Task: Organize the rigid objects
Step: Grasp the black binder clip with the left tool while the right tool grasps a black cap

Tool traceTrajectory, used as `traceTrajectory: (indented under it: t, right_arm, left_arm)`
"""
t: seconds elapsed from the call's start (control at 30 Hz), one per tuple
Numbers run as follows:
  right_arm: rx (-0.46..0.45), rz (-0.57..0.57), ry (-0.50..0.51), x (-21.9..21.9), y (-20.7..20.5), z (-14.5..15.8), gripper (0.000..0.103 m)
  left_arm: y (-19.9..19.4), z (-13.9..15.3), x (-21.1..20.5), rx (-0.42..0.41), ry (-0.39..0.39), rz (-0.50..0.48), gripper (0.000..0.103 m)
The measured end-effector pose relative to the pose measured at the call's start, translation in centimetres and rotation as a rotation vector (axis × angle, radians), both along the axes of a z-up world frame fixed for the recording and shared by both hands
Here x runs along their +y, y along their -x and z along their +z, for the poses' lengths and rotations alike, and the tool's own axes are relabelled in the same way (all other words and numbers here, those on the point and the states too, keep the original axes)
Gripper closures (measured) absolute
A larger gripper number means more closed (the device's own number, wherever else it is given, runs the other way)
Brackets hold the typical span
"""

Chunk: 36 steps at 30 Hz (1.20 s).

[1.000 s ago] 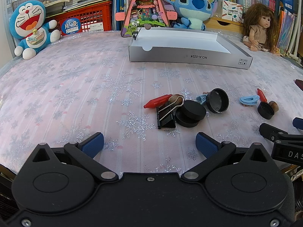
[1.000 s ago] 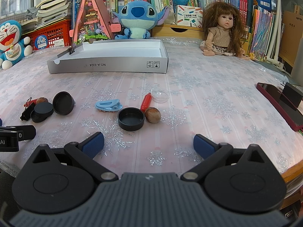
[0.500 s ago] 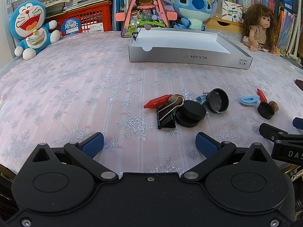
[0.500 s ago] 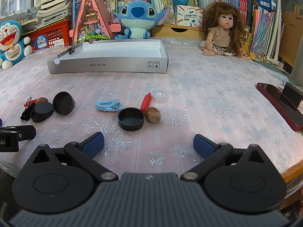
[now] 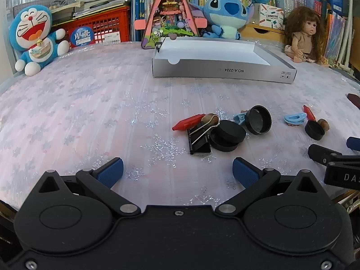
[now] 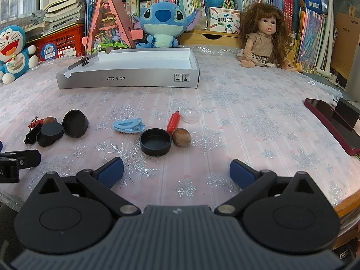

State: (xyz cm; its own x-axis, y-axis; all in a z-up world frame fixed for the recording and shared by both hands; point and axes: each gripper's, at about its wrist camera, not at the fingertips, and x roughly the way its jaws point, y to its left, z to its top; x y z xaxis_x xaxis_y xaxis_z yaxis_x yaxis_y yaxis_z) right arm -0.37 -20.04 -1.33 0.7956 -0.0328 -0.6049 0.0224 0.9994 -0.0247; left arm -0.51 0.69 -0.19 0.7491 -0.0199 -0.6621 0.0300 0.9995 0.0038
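Note:
Small items lie scattered on the snowflake tablecloth. Ahead of my open left gripper (image 5: pixel 177 172) are a black binder clip (image 5: pixel 199 138), a red crayon (image 5: pixel 189 122), stacked black lids (image 5: pixel 228 135), a tilted black cup (image 5: pixel 258 119) and a nut (image 5: pixel 208 118). In front of my open right gripper (image 6: pixel 176 171) sit a black lid (image 6: pixel 155 141), a brown nut (image 6: pixel 181 137), a red crayon (image 6: pixel 173 120), a blue hair clip (image 6: pixel 128 126) and a clear dish (image 6: pixel 190 113). Neither gripper holds anything. An open grey box (image 6: pixel 126 79) stands farther back.
Plush toys (image 5: pixel 37 41), a triangular toy house (image 5: pixel 171 15), a doll (image 6: pixel 262 38) and bookshelves line the back edge. A dark red phone (image 6: pixel 333 124) with a black block lies at the right. My right gripper's side shows in the left wrist view at the right edge.

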Motion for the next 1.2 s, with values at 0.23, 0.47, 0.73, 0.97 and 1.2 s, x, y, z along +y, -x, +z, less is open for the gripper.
traceTrajectory:
  t: [0.23,0.47,0.73,0.97,1.2]
  right_arm:
    - [-0.022,0.017,-0.008,-0.1,0.0,0.4,0.008]
    - [-0.078,0.081,-0.023,0.4,0.5,1.4,0.038]
    - [-0.046,0.109,-0.071,0.4,-0.7,1.4,0.058]
    - [-0.031,0.091,-0.072,0.3,-2.0,0.9,0.063]
    - [-0.057,0.116,-0.087,0.5,-1.7,1.8,0.066]
  left_arm:
    - [-0.3,0.4,0.4,-0.011,0.016,-0.002,0.009]
    - [0.1,1.3,0.4,-0.043,0.056,-0.044,0.059]
    - [-0.9,1.4,1.1,-0.043,0.135,-0.057,0.063]
    - [-2.2,0.8,0.9,-0.051,0.155,-0.062,0.071]
    - [-2.2,1.3,0.8,-0.055,0.177,-0.063,0.085]
